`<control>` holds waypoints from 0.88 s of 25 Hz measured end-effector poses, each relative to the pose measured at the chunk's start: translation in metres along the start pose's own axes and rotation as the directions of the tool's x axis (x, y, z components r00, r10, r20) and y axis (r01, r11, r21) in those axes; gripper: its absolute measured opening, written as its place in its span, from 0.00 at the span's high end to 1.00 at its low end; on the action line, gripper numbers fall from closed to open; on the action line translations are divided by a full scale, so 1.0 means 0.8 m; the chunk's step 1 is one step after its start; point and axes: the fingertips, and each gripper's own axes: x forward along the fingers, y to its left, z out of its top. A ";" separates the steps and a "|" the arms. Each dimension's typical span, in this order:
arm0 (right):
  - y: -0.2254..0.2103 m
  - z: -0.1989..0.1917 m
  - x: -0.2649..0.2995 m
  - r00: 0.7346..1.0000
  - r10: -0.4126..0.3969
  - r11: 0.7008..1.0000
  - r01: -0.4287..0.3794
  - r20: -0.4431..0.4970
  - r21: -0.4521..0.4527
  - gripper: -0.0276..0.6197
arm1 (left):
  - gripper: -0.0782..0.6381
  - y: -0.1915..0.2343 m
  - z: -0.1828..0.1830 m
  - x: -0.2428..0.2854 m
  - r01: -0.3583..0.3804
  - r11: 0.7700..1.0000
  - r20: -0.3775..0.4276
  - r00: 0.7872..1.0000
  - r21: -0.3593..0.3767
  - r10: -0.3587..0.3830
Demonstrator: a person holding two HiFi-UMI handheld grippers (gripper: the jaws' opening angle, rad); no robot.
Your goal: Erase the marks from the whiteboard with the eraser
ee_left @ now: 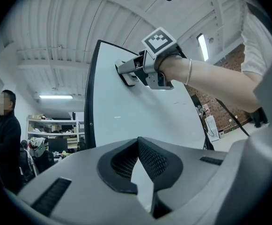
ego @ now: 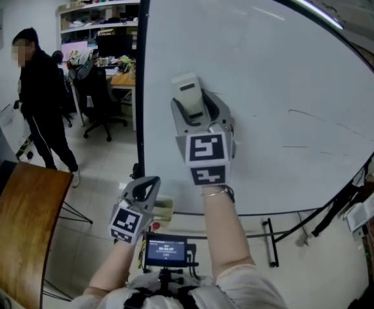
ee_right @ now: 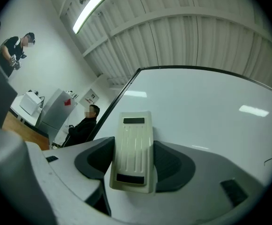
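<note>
A large whiteboard stands upright in front of me. Thin dark marks remain on its right part, with a shorter stroke below them. My right gripper is shut on a cream eraser and holds it against the board's left-centre area, well left of the marks. In the right gripper view the eraser sits upright between the jaws, and a mark shows at the far right. My left gripper hangs low by the board's bottom left edge, shut and holding nothing.
A person in dark clothes stands at the left near an office chair and desks. A wooden tabletop lies at the lower left. The board's stand legs are on the floor below, and a small screen sits at my chest.
</note>
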 end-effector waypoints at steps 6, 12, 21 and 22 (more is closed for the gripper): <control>-0.031 -0.005 -0.010 0.999 -0.035 0.999 0.035 -0.003 -0.008 0.55 | 0.88 -0.012 -0.003 0.007 0.031 0.999 0.005 1.000 -0.012 -0.031; -0.112 -0.035 -0.043 0.990 -0.141 0.990 0.141 -0.027 0.014 0.55 | 0.88 -0.039 -0.003 0.030 0.082 0.996 0.006 0.997 -0.020 -0.082; -0.218 -0.081 -0.102 0.952 -0.295 0.940 0.304 -0.076 0.158 0.55 | 0.88 -0.060 0.005 0.039 0.125 0.992 0.015 0.992 -0.030 -0.125; -0.224 -0.085 -0.106 0.951 -0.299 0.935 0.308 -0.077 0.175 0.55 | 0.88 -0.062 0.006 0.040 0.128 0.991 0.015 0.992 -0.029 -0.128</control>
